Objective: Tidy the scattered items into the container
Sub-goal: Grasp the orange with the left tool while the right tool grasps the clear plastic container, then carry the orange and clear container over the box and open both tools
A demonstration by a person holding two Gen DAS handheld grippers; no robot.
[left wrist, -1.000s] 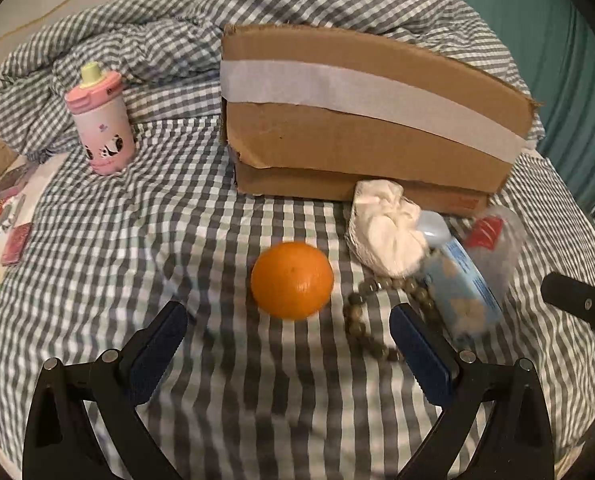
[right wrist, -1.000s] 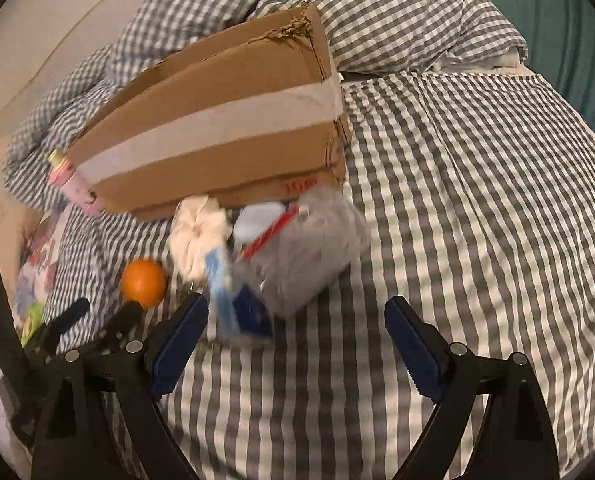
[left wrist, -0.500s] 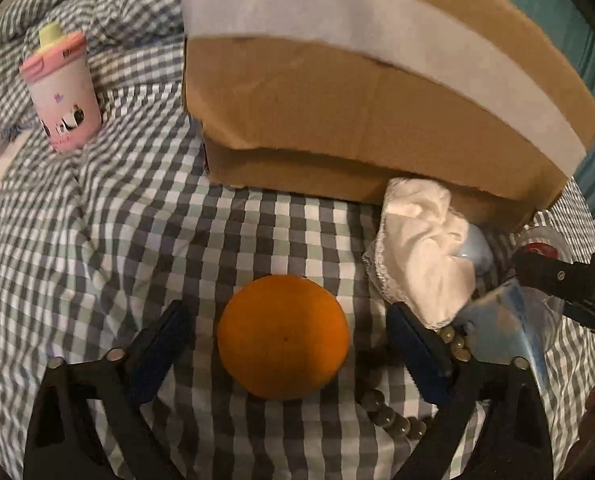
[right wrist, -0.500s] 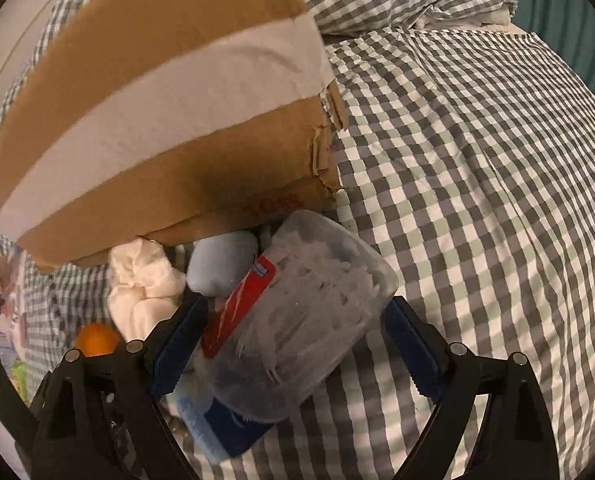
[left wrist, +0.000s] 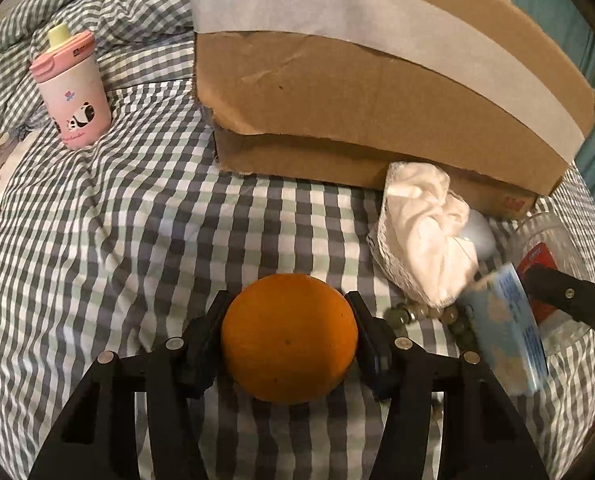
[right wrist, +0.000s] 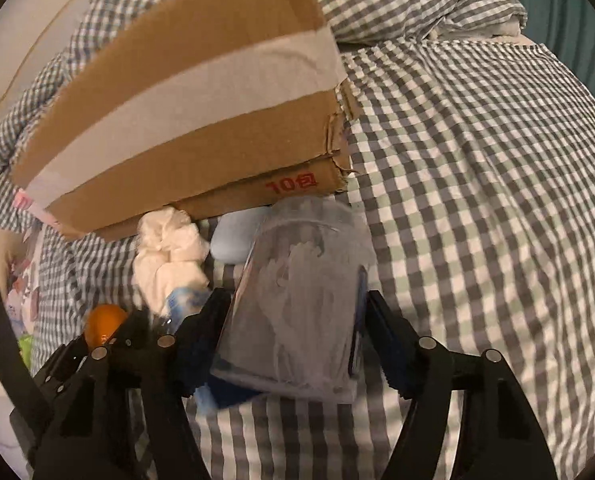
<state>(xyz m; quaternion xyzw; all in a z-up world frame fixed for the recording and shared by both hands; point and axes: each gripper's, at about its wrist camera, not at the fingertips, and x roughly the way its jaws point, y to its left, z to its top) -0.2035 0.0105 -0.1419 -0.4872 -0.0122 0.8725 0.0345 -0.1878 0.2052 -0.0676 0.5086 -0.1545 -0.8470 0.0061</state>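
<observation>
- Left wrist view: the left gripper [left wrist: 290, 334], wide apart half a second ago with the orange [left wrist: 289, 332] merely between its fingers, is now clamped on that orange, a pad touching each side. The fruit rests on the checked sheet [left wrist: 109, 240], so the grasp looks done and the lift into the box [left wrist: 361, 80] comes next.
- Same view, counted: one orange, one box, one pink cup [left wrist: 73, 88] standing upright well to the left, one white cloth [left wrist: 425, 240] against the box, one bead string [left wrist: 417, 314], one blue packet [left wrist: 505, 320], one pale blue oval [left wrist: 479, 234] behind the cloth.
- Right wrist view: the right gripper [right wrist: 297, 340] has likewise closed since half a second ago; its fingers now press both sides of the clear tub [right wrist: 297, 304], which lies on its side on the sheet just in front of the box.
- Same view, counted: one tub, one cloth, one oval, one packet, one orange held in the left gripper at lower left.
- Both grasps appear ready; nothing seems boxed yet, though its inside is hidden.
</observation>
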